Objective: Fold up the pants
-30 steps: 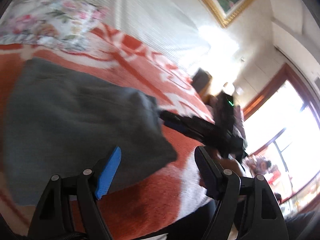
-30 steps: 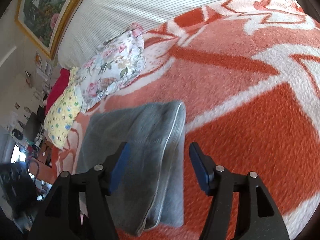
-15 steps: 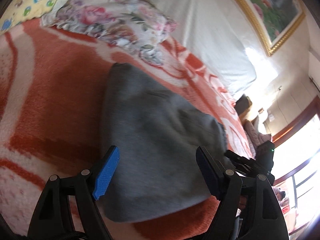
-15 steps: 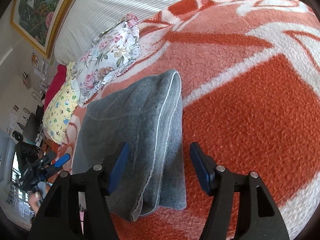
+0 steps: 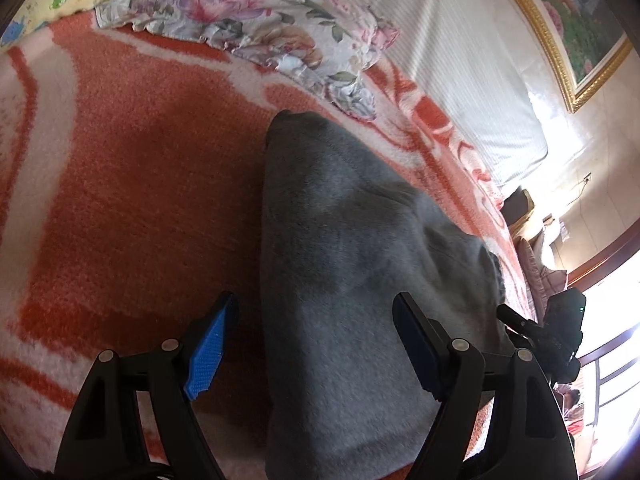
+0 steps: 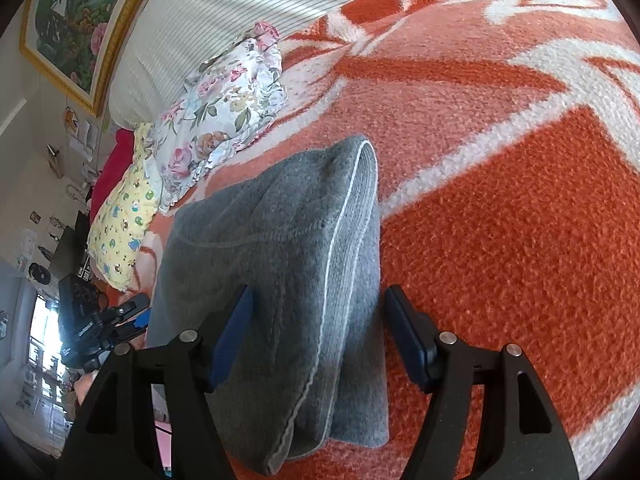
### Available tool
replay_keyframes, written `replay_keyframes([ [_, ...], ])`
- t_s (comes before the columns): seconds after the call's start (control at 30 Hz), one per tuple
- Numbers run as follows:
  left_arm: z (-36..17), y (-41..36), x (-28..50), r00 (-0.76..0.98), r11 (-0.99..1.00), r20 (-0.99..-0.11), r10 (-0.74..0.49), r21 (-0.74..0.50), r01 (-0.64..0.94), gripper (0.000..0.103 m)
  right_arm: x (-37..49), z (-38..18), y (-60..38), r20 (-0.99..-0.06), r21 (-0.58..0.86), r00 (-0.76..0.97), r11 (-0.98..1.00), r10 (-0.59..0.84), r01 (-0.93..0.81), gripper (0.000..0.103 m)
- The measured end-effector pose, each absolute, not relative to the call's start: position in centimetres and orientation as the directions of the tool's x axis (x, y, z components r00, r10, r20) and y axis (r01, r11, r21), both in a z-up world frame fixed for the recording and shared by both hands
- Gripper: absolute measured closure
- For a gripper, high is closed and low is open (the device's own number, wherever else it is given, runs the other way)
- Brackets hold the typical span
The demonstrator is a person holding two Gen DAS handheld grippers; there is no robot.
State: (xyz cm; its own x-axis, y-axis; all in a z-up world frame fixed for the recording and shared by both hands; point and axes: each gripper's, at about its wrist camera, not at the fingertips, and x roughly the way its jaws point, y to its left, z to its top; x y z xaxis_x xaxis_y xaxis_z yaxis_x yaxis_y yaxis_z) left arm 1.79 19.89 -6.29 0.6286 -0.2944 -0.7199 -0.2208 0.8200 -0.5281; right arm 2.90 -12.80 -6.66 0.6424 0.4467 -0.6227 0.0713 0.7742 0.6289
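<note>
Folded pants (image 6: pixel 288 280) seemingly lie on blanket (image 6: pixel 500 260)

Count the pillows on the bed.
3: a floral ruffled pillow beyond the folded grey fleece pants; a yellow cartoon-print pillow beside it; a red pillow partly hidden behind them. More may be hidden.

place: bedroom in a home | bed (image 6: pixel 500 208) with orange-and-white blanket | floral pillow (image 5: pixel 280 20) and yellow cartoon-print pillow (image 6: pixel 124 220) at the bed's head edge | white striped headboard (image 6: pixel 224 4) | gold-framed flower painting (image 6: pixel 76 20) on wall | bright window (image 5: pixel 616 320)
</note>
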Motion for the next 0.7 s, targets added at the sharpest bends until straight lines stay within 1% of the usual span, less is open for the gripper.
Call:
replay_keyframes([
  [0.17, -7.7, 19.9, 3.3, 0.598, 0.807, -0.730, -0.331, -0.548, -0.222, 0.023, 3.5, -6.9, -12.8, -0.617, 0.641, 0.637, 0.764, 0.462, 0.067, 0.034],
  [0.33, -8.5, 19.7, 4.4, 0.614, 0.781, -0.695, -0.373, -0.593, -0.196, 0.024, 4.2, -7.3, -12.4, -0.613, 0.643, 0.638, 0.763, 0.466, 0.061, 0.033],
  [0.4, -8.7, 19.5, 4.7, 0.615, 0.771, -0.689, -0.383, -0.605, -0.198, 0.026, 4.3, -7.3, -12.0, -0.616, 0.633, 0.642, 0.772, 0.457, 0.059, 0.036],
  [0.43, -8.7, 19.4, 4.9, 0.615, 0.765, -0.686, -0.389, -0.612, -0.198, 0.032, 4.4, -7.3, -11.9, -0.617, 0.629, 0.644, 0.775, 0.452, 0.059, 0.039],
  [0.47, -8.8, 19.3, 5.1, 0.610, 0.756, -0.680, -0.406, -0.625, -0.194, 0.043, 4.4, -7.3, -11.8, -0.616, 0.630, 0.646, 0.775, 0.451, 0.059, 0.045],
  [0.5, -8.9, 19.2, 5.2, 0.606, 0.745, -0.673, -0.424, -0.639, -0.188, 0.048, 4.3, -7.3, -11.9, -0.609, 0.635, 0.651, 0.770, 0.453, 0.058, 0.052],
  [0.6, -8.3, 18.5, 5.0, 0.612, 0.764, -0.674, -0.415, -0.623, -0.168, 0.065, 3.8, -7.1, -11.9, -0.589, 0.647, 0.667, 0.760, 0.455, 0.053, 0.062],
  [0.63, -8.0, 18.3, 4.9, 0.614, 0.772, -0.674, -0.411, -0.616, -0.159, 0.072, 3.7, -6.9, -11.9, -0.584, 0.650, 0.673, 0.758, 0.454, 0.052, 0.064],
  [0.67, -7.7, 18.1, 4.7, 0.617, 0.779, -0.674, -0.406, -0.609, -0.153, 0.075, 3.5, -6.7, -11.8, -0.579, 0.652, 0.678, 0.757, 0.453, 0.051, 0.066],
  [0.7, -7.3, 18.0, 4.5, 0.620, 0.783, -0.673, -0.402, -0.604, -0.149, 0.077, 3.3, -6.5, -11.7, -0.576, 0.650, 0.682, 0.758, 0.451, 0.049, 0.067],
])
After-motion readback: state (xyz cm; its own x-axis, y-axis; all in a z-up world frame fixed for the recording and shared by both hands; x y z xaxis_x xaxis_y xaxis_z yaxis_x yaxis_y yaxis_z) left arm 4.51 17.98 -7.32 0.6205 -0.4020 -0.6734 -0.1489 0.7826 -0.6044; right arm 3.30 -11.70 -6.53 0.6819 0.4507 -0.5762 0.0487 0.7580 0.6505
